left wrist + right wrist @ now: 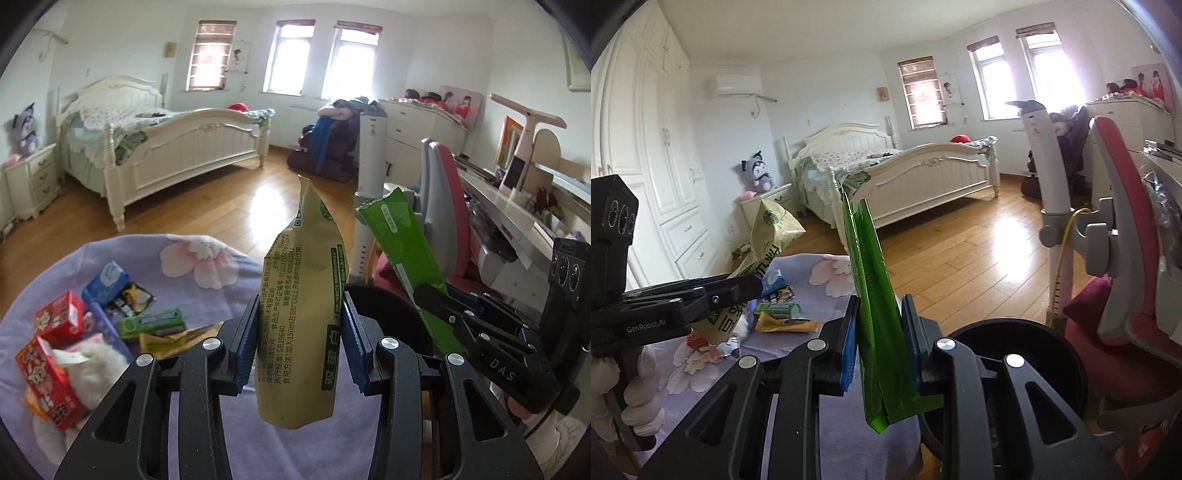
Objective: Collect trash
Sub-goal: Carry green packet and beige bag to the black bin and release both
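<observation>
My left gripper (299,332) is shut on a beige food pouch (306,295) and holds it upright above the purple flowered cloth (221,266). My right gripper (879,332) is shut on a green wrapper (875,314), also upright. The wrapper and right gripper show in the left wrist view (402,251), to the right of the pouch. The pouch and left gripper show in the right wrist view (768,236), at the left. A black round bin (1027,354) stands just right of the cloth, below the right gripper.
On the cloth lie red cartons (55,321), a blue pack (105,280), a green gum pack (151,323), a yellow wrapper (173,339) and white tissue (96,365). A pink chair (1126,277), a desk (517,221) and a white fan stand (1049,166) are at the right. A bed (177,155) stands beyond the wood floor.
</observation>
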The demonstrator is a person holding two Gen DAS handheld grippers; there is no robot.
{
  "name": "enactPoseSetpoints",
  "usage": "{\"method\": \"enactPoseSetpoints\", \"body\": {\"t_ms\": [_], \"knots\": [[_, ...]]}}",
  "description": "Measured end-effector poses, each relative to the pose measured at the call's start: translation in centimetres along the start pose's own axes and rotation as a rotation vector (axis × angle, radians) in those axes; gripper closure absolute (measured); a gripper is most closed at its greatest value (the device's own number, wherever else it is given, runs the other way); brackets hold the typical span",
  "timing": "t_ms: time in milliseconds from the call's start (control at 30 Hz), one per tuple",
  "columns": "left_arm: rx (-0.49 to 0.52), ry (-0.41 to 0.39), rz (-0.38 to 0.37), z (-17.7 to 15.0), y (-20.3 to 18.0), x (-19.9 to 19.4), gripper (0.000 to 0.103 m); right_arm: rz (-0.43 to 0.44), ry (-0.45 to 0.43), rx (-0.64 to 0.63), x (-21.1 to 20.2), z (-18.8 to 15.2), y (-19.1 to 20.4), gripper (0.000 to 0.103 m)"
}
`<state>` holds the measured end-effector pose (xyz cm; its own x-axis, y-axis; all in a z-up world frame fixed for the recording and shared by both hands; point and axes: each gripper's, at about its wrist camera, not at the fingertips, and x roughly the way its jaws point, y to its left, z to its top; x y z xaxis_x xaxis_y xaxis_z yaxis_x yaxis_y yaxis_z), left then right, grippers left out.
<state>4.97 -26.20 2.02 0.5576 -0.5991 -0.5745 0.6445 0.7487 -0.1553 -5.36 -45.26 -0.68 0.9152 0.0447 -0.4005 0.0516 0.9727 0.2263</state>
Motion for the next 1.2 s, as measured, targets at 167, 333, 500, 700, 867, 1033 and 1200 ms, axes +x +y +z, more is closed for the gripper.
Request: {"method": "enactPoseSetpoints", "body": {"t_ms": [167, 333, 500, 700, 867, 1033, 1200], "knots": [[0.017, 0.028, -0.048, 0.0, -2.1, 2.4, 0.061, -0.082, -0.011, 0.022, -0.7, -1.4, -2.4, 0.08], [0.02, 0.086, -0.102, -0.5, -3.8, 5.5, 0.061, -0.147, 0.005, 0.043, -0.7, -2.9, -4.9, 0.08], [0.02, 0.15, -0.142, -1.0, -5.2, 8.7, 0.061, -0.184, 0.034, 0.09, -0.1, -4.0, -7.3, 0.08], [-0.033, 0.239, -0.192, -1.9, -5.5, 11.9, 0.061, -0.2, 0.067, 0.123, 1.0, -5.3, -9.2, 0.08], [-0.013, 0.27, -0.192, -2.1, -6.3, 13.5, 0.061, -0.198, 0.082, 0.167, 1.6, -5.9, -10.2, 0.08], [-0.006, 0.294, -0.203, -1.9, -7.2, 15.2, 0.061, -0.208, 0.094, 0.184, 1.9, -6.4, -11.0, 0.08], [-0.003, 0.303, -0.205, -1.7, -7.5, 16.2, 0.061, -0.218, 0.105, 0.205, 2.3, -6.6, -11.9, 0.08]]}}
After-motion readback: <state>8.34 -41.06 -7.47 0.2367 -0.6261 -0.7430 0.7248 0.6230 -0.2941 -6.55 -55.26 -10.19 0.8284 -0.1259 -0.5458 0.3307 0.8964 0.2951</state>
